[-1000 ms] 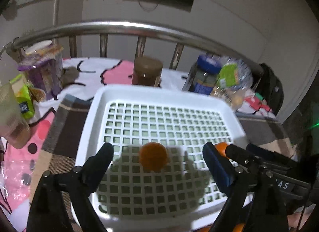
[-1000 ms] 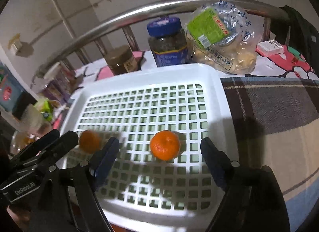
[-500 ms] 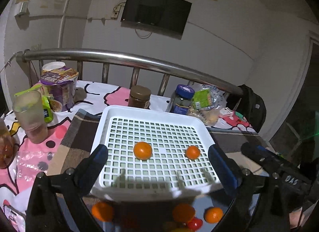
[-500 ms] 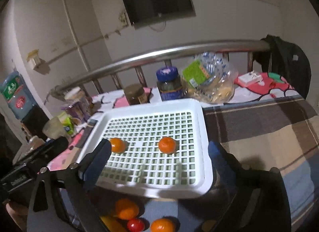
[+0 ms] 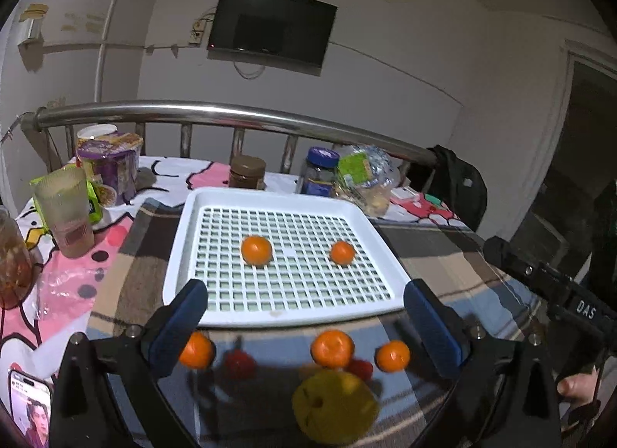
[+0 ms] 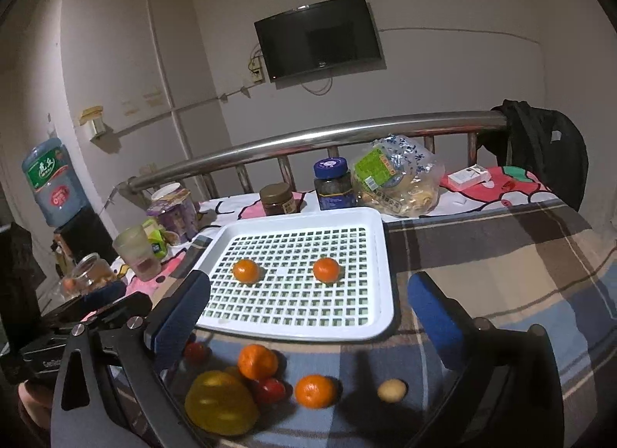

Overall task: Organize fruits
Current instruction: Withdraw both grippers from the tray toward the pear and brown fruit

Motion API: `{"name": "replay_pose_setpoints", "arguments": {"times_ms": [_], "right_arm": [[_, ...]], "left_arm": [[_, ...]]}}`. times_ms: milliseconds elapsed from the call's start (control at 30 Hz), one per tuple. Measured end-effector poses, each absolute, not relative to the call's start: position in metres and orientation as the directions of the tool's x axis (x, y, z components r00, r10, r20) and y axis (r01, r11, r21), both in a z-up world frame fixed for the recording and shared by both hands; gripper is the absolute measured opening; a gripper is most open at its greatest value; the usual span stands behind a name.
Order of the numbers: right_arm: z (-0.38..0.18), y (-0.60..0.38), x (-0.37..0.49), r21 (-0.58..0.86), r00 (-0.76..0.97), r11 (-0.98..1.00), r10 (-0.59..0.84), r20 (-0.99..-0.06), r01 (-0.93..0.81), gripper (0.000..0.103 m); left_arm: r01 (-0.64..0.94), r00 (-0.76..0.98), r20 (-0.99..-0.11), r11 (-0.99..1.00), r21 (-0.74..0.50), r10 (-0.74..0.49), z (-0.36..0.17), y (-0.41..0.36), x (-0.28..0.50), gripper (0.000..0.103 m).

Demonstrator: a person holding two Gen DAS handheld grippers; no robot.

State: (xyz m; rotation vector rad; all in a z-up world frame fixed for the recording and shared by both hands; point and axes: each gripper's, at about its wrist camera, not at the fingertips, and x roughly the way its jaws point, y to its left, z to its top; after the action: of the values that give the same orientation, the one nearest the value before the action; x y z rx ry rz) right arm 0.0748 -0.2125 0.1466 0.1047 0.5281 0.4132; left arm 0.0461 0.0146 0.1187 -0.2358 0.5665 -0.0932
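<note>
A white slotted tray point(image 5: 185, 255) point(image 6: 385, 255) lies on the plaid blanket and holds two oranges point(image 5: 256, 250) point(image 5: 342, 252), also seen in the right wrist view point(image 6: 246, 270) point(image 6: 326, 269). In front of the tray lie loose oranges point(image 5: 332, 347) point(image 6: 315, 391), small red tomatoes point(image 5: 240, 363) point(image 6: 270, 390), a large yellow fruit point(image 5: 334, 407) point(image 6: 220, 402) and a small tan fruit point(image 6: 391, 390). My left gripper point(image 5: 304, 324) and right gripper point(image 6: 308, 322) are both open and empty, held back above the loose fruit.
Jars point(image 5: 247, 177) point(image 6: 332, 189), a snack bag point(image 6: 397, 186), cups point(image 5: 65, 213) and a noodle tub point(image 5: 112, 166) stand behind and left of the tray before a steel rail point(image 5: 231, 116). A phone point(image 5: 29, 413) lies at the near left.
Both grippers have pulled back and up from the tray, leaving one orange each lying in it. The loose fruit in front of the tray has come into view.
</note>
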Motion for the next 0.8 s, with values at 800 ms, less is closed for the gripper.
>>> {"name": "replay_pose_setpoints", "arguments": {"times_ms": [800], "right_arm": [[0.084,-0.242,0.057,0.175,0.728,0.932,0.357,-0.585,-0.317,0.103]], "left_arm": [[0.099,0.719,-0.662,0.974,-0.204,-0.212,0.054,-0.019,0.020,0.103]]}}
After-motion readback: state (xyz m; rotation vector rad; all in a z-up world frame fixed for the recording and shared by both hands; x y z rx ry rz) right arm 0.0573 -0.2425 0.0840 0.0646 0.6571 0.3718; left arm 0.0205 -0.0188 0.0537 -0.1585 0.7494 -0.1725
